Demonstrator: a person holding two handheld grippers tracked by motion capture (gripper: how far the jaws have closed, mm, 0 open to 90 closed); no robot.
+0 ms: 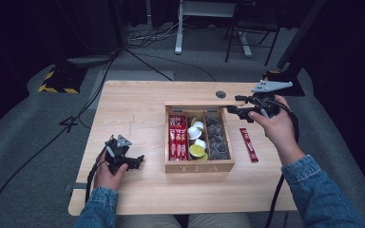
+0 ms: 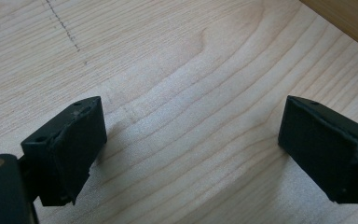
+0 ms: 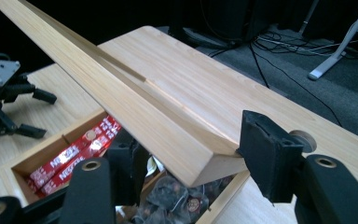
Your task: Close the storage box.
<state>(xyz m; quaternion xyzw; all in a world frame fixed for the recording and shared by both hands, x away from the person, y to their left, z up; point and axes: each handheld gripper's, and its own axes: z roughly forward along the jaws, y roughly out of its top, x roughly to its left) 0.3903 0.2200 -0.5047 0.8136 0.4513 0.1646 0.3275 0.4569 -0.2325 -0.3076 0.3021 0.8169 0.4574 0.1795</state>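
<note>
A wooden tea box [image 1: 199,166] stands mid-table, its lid [image 1: 204,103] raised on its back edge. My right gripper [image 1: 237,107] is at the lid's right end. In the right gripper view the lid [image 3: 121,102] slants between the jaws of that gripper [image 3: 193,149], which are shut on its corner. Inside lie red sachets [image 1: 177,137], white and green pods [image 1: 197,140] and dark tea bags [image 1: 217,137]. My left gripper [image 1: 138,161] rests on the table left of the box. It [image 2: 191,140] stands open over bare wood with nothing between its pads.
One red sachet [image 1: 248,145] lies on the table right of the box. A round cable hole [image 1: 221,94] sits near the table's far edge. Cables, a yellow-and-black stand base [image 1: 57,83] and furniture legs [image 1: 178,47] are on the floor beyond.
</note>
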